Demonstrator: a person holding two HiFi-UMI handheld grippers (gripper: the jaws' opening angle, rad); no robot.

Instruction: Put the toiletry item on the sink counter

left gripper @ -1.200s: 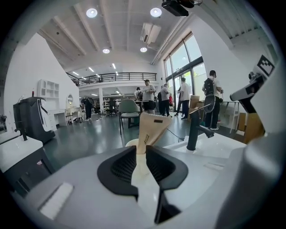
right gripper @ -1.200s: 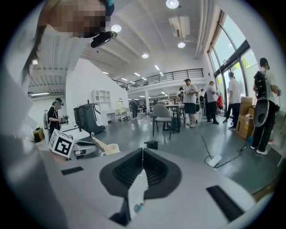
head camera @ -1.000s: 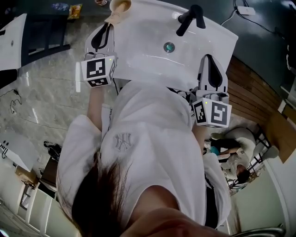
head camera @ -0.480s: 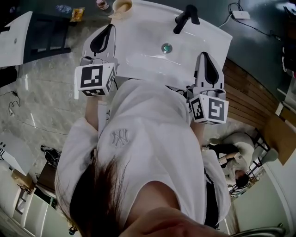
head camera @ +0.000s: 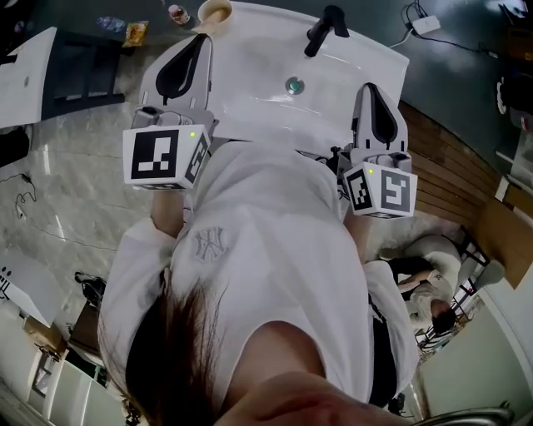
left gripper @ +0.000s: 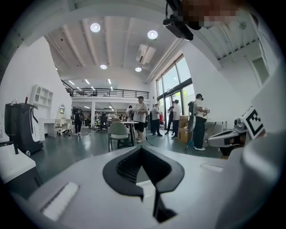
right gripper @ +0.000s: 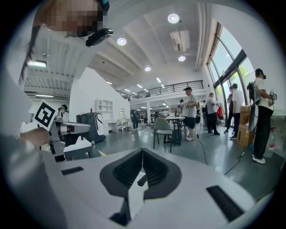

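Holding left gripper (head camera: pixel 198 46) and right gripper (head camera: pixel 373 91) pressed together, empty, sink (head camera: pixel 250 75) below | we are risking toppling the small bottle (head camera: pixel 177 13) beyond left tip if reaching closed

Bright hall, round bent pictures.
Round ceiling lamps (left gripper: pixel 94 27) and tall windows (left gripper: pixel 172 80) light the room well. The head view is darker, with soft shine on the white sink counter (head camera: pixel 250 83) and the floor (head camera: pixel 75 166). Both gripper views bend at the edges and have black corners. Things very near the camera look a bit blurry.
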